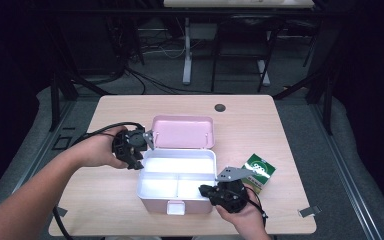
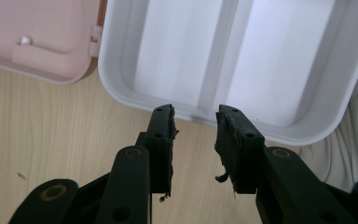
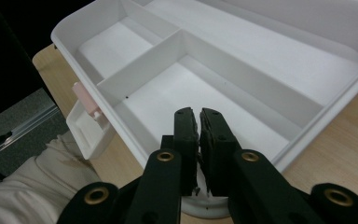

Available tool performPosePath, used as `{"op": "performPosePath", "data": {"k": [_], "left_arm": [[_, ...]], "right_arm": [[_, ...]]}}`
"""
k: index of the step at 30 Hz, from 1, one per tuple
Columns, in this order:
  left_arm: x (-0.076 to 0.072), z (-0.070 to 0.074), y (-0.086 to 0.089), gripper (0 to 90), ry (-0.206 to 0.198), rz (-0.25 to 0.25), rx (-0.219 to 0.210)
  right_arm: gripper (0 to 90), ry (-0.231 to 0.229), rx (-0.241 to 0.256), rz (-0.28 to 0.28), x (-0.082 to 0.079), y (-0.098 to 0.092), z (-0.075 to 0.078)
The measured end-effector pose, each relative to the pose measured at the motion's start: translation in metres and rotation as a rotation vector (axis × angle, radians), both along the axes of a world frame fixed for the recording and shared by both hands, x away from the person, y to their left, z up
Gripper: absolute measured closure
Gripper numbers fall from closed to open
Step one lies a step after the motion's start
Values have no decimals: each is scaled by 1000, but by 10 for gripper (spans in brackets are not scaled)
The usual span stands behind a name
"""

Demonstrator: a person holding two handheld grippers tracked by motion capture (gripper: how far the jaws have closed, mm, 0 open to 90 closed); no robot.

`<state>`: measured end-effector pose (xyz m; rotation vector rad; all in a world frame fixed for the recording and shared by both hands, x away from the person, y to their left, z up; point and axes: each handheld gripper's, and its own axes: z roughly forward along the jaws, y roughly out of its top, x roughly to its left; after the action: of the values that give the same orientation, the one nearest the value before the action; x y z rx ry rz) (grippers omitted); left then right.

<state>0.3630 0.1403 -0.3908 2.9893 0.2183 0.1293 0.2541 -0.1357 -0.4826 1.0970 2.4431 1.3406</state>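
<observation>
Now pink box [image 1: 176, 187] open, lid [image 1: 182, 132] back, white tray [image 3: 242, 79] bare

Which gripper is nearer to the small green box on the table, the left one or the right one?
The right. The right gripper is just beside the green box, at the white tray's front right corner. The left gripper is across the tray, by the pink lid's left end.

The open box [image 1: 177, 182] sits mid-table [image 1: 260, 120], with its lid [image 1: 182, 131] flipped back behind it. A small carton [image 1: 258, 172] lies just to its right.
</observation>
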Motion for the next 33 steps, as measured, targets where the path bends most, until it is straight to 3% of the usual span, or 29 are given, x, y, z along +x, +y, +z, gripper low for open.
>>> {"op": "performPosePath", "data": {"k": [7, 16, 33], "left_arm": [[-1, 0, -15, 676, -5, -25, 5], [-6, -2, -41, 714, -26, -76, 7], [-12, -19, -77, 755, -5, -136, 31]], "right_arm": [[844, -22, -19, -29, -3, -7, 9], [831, -34, 7, -61, -1, -21, 17], [826, -43, 32, -131, 3, -47, 23]]}}
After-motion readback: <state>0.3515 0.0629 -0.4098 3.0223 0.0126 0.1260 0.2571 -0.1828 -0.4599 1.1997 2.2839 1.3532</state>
